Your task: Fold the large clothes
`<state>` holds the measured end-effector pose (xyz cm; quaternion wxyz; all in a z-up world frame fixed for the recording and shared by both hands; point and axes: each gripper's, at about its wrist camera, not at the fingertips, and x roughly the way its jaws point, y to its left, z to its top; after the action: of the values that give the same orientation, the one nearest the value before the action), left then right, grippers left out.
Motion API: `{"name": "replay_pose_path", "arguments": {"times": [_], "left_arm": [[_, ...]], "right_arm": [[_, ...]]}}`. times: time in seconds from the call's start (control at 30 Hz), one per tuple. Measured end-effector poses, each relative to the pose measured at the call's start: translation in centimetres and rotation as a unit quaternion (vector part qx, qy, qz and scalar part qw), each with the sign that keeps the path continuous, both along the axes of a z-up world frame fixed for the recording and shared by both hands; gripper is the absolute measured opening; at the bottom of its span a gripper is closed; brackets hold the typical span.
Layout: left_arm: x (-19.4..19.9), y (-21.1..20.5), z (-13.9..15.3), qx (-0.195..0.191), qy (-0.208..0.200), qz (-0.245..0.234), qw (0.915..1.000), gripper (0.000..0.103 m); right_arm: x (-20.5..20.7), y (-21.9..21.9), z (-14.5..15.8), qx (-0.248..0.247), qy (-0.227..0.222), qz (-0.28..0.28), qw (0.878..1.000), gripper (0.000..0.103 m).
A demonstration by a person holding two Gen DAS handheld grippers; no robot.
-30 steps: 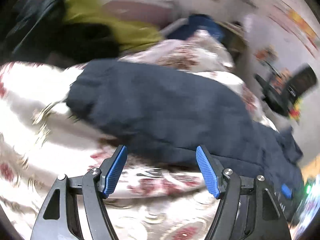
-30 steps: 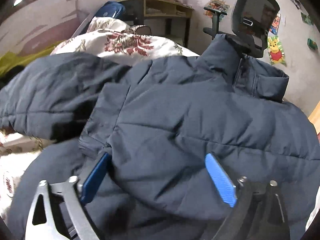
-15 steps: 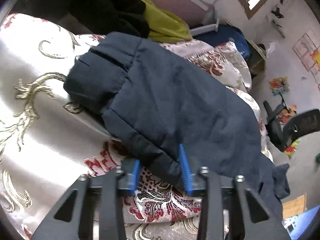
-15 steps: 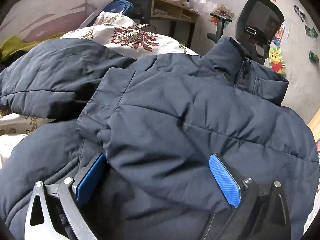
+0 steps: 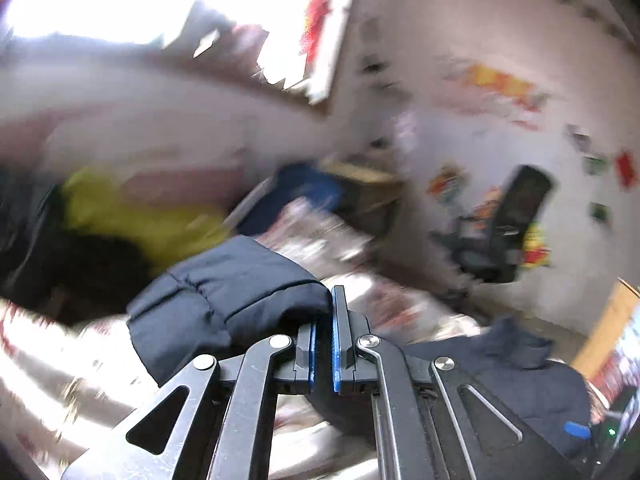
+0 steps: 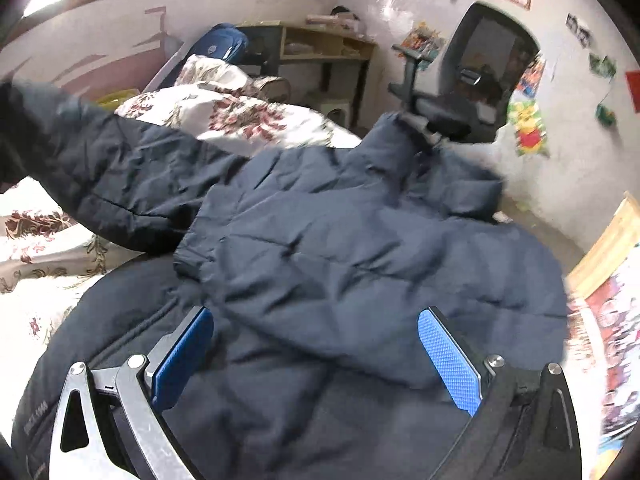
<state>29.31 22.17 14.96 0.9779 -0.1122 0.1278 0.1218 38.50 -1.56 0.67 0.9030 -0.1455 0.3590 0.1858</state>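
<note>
Navy quilted cloth filled both views; the jacket [image 6: 360,248] lay spread on the flowered bedspread [image 6: 240,116], its collar toward the office chair [image 6: 492,64], its body just under my right tongs [image 6: 316,356]; those tongs stood wide, blue pads on either side of a raised fold of the padding and pressing on nothing that I could see. My left tongs [image 5: 323,350] were closed narrow on the sleeve [image 5: 228,296], near its cuffed end; the cloth bulged out over the left pad, and the sleeve hung lifted off the bed, stretched from the shoulder up toward the left edge of the right view; the room behind it in the left view was a blur of window [image 5: 120,4], yellow cloth [image 5: 120,216] and wall.

I judged the step in hand to be the first fold, carrying the sleeve in over the chest; nothing else of the jacket looked folded, so the task seemed barely begun. The next move, as I reckoned it, called for bringing the cuff across and laying it flat on the front panel without dragging the shoulder along; the right tongs would do well to press on the body and hold it in place; puffy filling springs back, so the sleeve might slide off once let go.
</note>
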Motion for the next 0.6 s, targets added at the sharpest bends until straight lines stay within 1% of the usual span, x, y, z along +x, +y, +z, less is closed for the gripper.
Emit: {"name": "replay_pose_path", "arguments": {"times": [0.07,0.13,0.2,0.27,0.37,0.4,0.47,0.53,0.6], "left_arm": [[0.2,-3.2,1.5,0.007,-0.02,-0.05,0.9985,0.004],[0.7,-5.8,2.3,0.008,-0.028,-0.092,0.9953,0.004],[1.4,-8.1,2.6,0.009,-0.032,-0.127,0.9914,0.004],[2.2,-10.2,2.6,0.003,-0.031,-0.164,0.986,0.004],[3.3,-13.3,2.4,-0.012,-0.027,-0.222,0.9746,0.004],[3.6,-14.0,2.4,-0.014,-0.025,-0.234,0.9719,0.004],[4.3,-16.4,1.9,-0.02,-0.018,-0.269,0.9628,0.004],[5.1,-18.2,1.7,-0.021,-0.011,-0.292,0.9562,0.004],[6.7,-19.8,0.8,-0.024,-0.001,-0.313,0.9493,0.004]], "right_arm": [[-0.8,-1.1,1.4,-0.008,-0.016,-0.012,1.0,0.103],[-1.3,-2.4,2.6,-0.011,-0.024,-0.024,0.999,0.103],[-1.7,-3.6,3.4,-0.013,-0.031,-0.036,0.999,0.103],[-2.0,-5.1,4.1,-0.017,-0.039,-0.048,0.998,0.103],[-2.5,-7.4,4.9,-0.02,-0.049,-0.067,0.996,0.103],[-2.5,-8.3,5.1,-0.021,-0.05,-0.073,0.996,0.103],[-2.5,-9.9,5.3,-0.026,-0.052,-0.085,0.995,0.103],[-2.5,-11.4,5.5,-0.031,-0.055,-0.095,0.993,0.103],[-2.5,-12.9,5.6,-0.037,-0.06,-0.107,0.992,0.103]]}}
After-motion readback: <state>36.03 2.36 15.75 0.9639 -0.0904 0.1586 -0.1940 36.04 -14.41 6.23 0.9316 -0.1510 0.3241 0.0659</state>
